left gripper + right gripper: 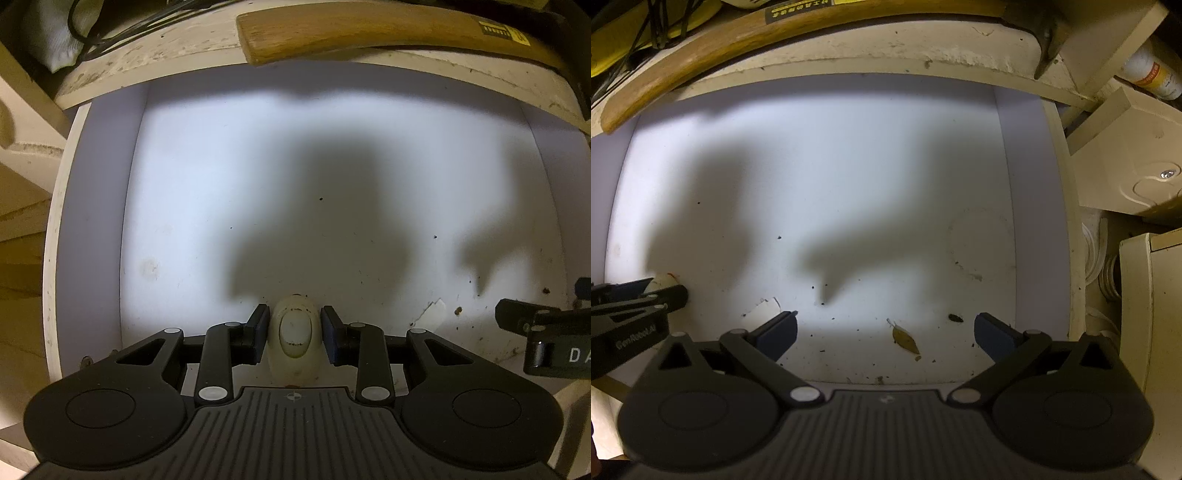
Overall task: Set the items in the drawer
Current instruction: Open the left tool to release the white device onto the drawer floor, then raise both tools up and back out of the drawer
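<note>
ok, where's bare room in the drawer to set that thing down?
Most of the drawer floor is bare: the wide middle and back, up to the rear wall under the hammer. Only debris near the front: a leaf and a paper scrap. Left gripper holds the pale object.

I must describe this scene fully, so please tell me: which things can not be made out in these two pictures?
- Left wrist view: the lower part of the pale object, hidden behind the left gripper.
- Right wrist view: the same object, mostly covered by that gripper.
- Both views: the hammer label, too small to read; its ends are cut off.
- Drawer floor specks: too small.
</note>
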Tool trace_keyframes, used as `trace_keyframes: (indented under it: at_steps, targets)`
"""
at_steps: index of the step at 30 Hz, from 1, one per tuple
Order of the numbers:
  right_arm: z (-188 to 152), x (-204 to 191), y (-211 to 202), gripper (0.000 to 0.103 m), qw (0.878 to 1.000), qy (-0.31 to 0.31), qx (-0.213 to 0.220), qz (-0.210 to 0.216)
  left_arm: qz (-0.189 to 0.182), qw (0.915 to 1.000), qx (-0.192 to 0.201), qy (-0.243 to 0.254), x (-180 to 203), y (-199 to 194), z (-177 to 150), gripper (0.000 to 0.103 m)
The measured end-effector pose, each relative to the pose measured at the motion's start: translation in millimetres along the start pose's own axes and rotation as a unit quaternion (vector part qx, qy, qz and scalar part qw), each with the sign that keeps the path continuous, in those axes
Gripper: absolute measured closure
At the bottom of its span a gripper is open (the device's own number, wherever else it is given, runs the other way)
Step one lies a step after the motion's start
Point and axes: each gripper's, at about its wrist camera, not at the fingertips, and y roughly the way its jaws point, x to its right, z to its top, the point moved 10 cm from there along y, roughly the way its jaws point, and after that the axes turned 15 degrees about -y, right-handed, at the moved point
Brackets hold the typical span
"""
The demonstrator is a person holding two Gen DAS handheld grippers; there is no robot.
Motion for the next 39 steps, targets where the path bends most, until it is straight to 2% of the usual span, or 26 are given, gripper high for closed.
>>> trace_keyframes:
  at_steps: [5,6,7,10,15,17,19,27,34,36,39]
  targets:
    - [1.4,1.3,-0.5,0.001,1.0,0.002,0.003,-0.003,0.0,1.0,-0.002,-0.008,1.7,1.1,-1.0,0.071]
    - [1.6,1.5,-0.6,0.001,1.0,0.003,0.003,-0.003,-0.004,0.9999,-0.004,-0.013,1.7,1.2,-0.8,0.062]
    - [1.8,1.4,-1.0,0.001,1.0,0.003,0.004,-0.003,-0.007,0.9998,-0.006,-0.019,1.5,1.4,-0.7,0.045]
    - [2.4,1.3,-2.2,0.001,1.0,0.004,0.005,-0.002,-0.002,0.9997,-0.004,-0.025,0.2,1.2,-1.1,0.025]
    - [1.2,1.3,-3.5,0.001,1.0,0.006,0.008,-0.002,0.002,0.9995,-0.001,-0.03,-0.4,-1.6,-0.1,0.022]
    - [1.2,1.9,-4.6,0.001,1.0,0.006,0.008,-0.003,0.004,0.9994,0.003,-0.033,-0.5,-4.1,1.2,0.017]
    - [0.9,2.6,-4.7,0.001,1.0,0.007,0.008,-0.003,0.004,0.9995,0.003,-0.031,-1.1,-7.5,3.3,0.006]
    - [1.0,3.4,-5.9,0.001,1.0,0.011,0.01,-0.004,0.025,0.9994,0.02,-0.009,-0.1,-12.9,3.0,0.004]
    - [2.0,4.8,-8.3,0.001,1.0,0.014,0.011,-0.005,0.022,0.9994,0.022,-0.013,14.4,-12.5,-6.2,0.004]
    - [2.4,5.0,-9.0,0.001,1.0,0.014,0.012,-0.005,0.021,0.9995,0.018,-0.015,2.0,-3.8,6.6,0.004]
    - [2.4,5.2,-11.0,0.001,1.0,0.015,0.015,-0.004,0.019,0.9996,0.015,-0.017,-12.7,-9.5,-0.1,0.004]
